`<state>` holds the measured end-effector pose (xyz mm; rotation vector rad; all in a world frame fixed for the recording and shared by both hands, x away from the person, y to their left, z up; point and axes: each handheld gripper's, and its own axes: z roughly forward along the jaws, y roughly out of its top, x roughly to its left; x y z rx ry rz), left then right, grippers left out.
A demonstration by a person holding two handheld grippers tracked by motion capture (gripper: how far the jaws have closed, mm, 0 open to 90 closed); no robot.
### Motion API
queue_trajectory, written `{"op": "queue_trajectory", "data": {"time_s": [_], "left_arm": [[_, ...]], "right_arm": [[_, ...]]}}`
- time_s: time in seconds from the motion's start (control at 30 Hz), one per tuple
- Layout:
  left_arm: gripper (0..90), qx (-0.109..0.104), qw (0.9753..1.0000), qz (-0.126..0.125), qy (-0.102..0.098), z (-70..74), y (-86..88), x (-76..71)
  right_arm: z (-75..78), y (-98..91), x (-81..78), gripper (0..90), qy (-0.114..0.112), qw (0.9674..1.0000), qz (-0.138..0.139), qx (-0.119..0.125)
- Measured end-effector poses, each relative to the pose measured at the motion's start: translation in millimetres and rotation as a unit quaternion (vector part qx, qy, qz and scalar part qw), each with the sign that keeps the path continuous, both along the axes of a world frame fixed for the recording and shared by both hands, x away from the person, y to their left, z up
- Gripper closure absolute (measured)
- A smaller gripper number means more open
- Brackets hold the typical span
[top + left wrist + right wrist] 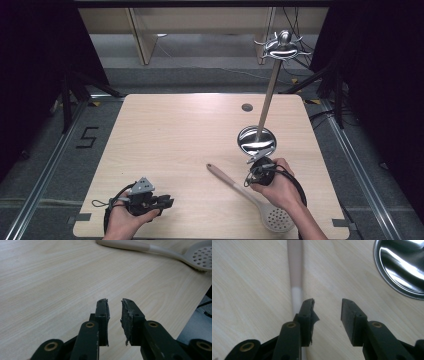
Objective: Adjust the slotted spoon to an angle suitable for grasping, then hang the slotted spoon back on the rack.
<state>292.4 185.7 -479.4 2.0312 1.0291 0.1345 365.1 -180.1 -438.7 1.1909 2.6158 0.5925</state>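
Nearest the person, the left gripper (165, 202) lies low at the table's front left in the left hand (125, 220), a grey three-cornered plate on top. The left gripper view (115, 308) shows its jaws slightly parted with bare wood between them, their pads frayed. In the right hand (280, 189), the right gripper (256, 161) hangs above the table near the front right; the right gripper view (327, 306) shows its jaws spread wider, gripping nothing.

A beige slotted spoon (250, 196) lies diagonally on the light wooden table (170, 135), perforated bowl at the front right edge, handle pointing up-left. The left gripper view catches the holed bowl (202, 257); the right gripper view gives just the handle (295, 272), passing under the left jaw.

Just beyond the right gripper stands a utensil stand (265, 100): a polished round base, a tall rod, a hooked crown on top. Its mirror-like base rim (402, 267) appears close up in the right gripper view.

Farther back, a dark round hole (247, 107) sits in the tabletop. On the floor at the left, black tape (87, 137) forms a "5".
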Motion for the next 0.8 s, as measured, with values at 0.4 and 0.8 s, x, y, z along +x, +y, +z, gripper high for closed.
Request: {"op": "queue_trajectory", "data": {"time_s": [0.4,0.8], "left_arm": [[74.7,0.001,0.9999,0.012,-0.006,0.9,3.8,-3.0],[73.4,0.010,0.9998,0.014,-0.007,2.7,8.8,-4.3]], "right_arm": [[7.2,-12.3,-5.1,61.1,-0.009,0.9998,-0.001,0.016],[11.3,7.3,11.0,66.9,0.013,0.9992,0.034,-0.012]]}}
